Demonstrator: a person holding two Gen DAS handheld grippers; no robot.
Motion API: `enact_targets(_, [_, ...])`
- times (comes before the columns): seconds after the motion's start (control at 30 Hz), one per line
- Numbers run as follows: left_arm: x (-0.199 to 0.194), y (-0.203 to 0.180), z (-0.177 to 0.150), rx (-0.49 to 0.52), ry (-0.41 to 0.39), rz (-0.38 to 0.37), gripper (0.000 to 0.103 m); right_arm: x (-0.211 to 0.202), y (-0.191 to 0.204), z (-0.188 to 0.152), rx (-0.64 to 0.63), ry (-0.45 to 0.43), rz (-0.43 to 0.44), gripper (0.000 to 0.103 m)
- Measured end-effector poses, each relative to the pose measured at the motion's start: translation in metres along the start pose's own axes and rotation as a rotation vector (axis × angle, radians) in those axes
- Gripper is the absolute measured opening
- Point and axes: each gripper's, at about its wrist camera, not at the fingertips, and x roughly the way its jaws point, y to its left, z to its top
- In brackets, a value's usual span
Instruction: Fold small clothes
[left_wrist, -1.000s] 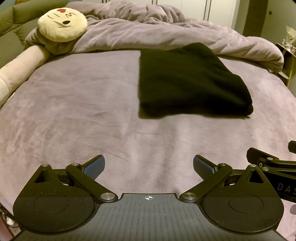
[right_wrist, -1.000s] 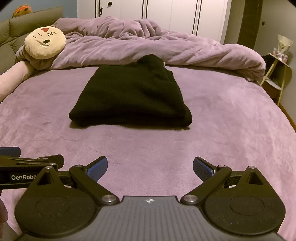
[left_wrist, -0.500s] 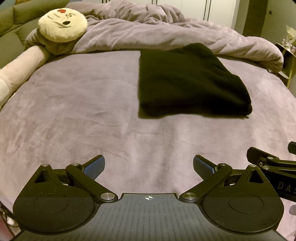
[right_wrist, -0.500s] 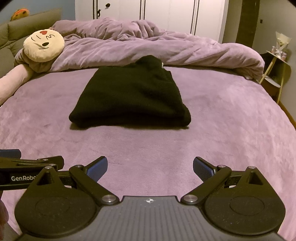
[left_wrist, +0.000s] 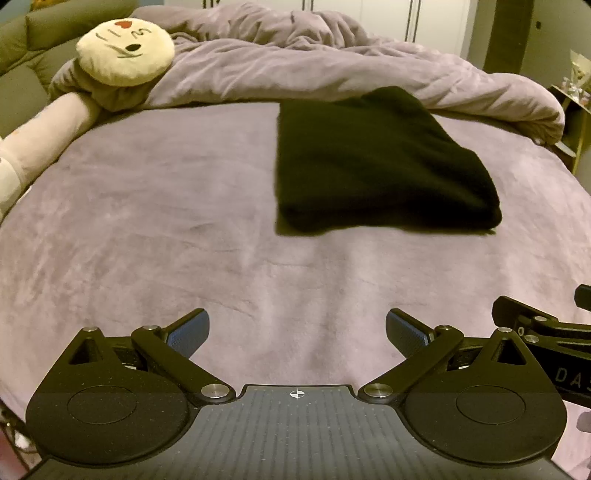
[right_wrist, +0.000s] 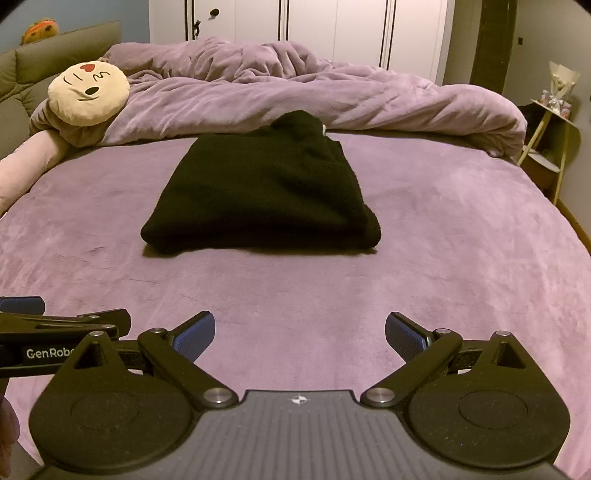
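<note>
- A bed with a purple plush sheet (right_wrist: 424, 258) fills both views, and white wardrobe doors (right_wrist: 332, 33) stand behind it.
- The left gripper (left_wrist: 297, 330) hangs over the near part of the sheet, its blue-padded fingers (left_wrist: 188, 332) spread wide with nothing between them.
- The right gripper (right_wrist: 300, 334) hovers just beside it, equally wide and empty.
- The black garment (right_wrist: 262, 192) lies folded into a thick rectangle on the middle of the bed, well apart from both tools.
- Its far end touches the rumpled purple duvet (right_wrist: 314, 96).
- A round cream face cushion (right_wrist: 88, 92) rests on the duvet's left end.
- A small side table (right_wrist: 550, 147) stands at the right.
</note>
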Motion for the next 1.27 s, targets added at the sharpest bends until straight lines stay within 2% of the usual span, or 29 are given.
enact_targets(0.67, [-0.0001,0.0016,-0.0061,-0.020,0.007,-0.021,0.103,-0.0031,0.0009,-0.0037,0.004,0.000,-0.004,0.099])
enact_targets(1.27, [-0.0023,-0.0031,-0.0088,0.000,-0.012,-0.019,0.103,-0.0035,-0.0012,-0.0044,0.018,0.000,-0.005,0.099])
